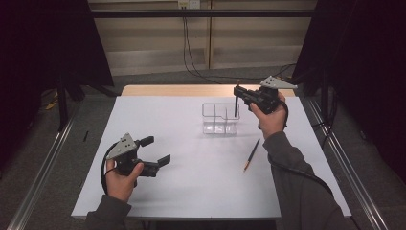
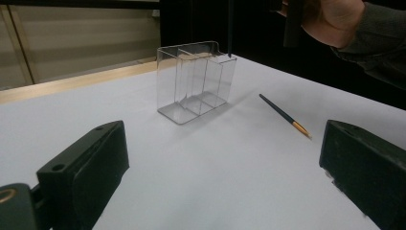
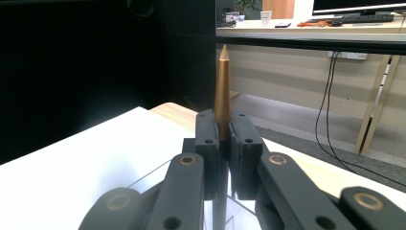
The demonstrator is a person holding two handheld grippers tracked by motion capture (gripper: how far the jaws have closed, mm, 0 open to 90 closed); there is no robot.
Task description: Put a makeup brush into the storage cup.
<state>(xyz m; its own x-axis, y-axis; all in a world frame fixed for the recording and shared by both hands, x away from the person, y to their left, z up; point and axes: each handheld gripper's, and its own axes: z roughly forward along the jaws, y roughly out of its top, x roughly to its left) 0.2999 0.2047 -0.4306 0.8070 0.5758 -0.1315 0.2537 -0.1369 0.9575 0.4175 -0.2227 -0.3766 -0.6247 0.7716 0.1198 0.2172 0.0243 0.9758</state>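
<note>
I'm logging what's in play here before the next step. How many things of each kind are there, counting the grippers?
Pencils: 2, one held upright over the organizer, one lying on the table
Clear organizer: 1
Grippers: 2, left gripper open, right gripper shut on its pencil
Total: 5

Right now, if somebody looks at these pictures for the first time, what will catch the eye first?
Most striking is the right gripper, shut on a thin upright pencil just above the clear plastic organizer near the table's far edge. A second pencil lies flat on the white table, while the left gripper rests open at the near left.
</note>
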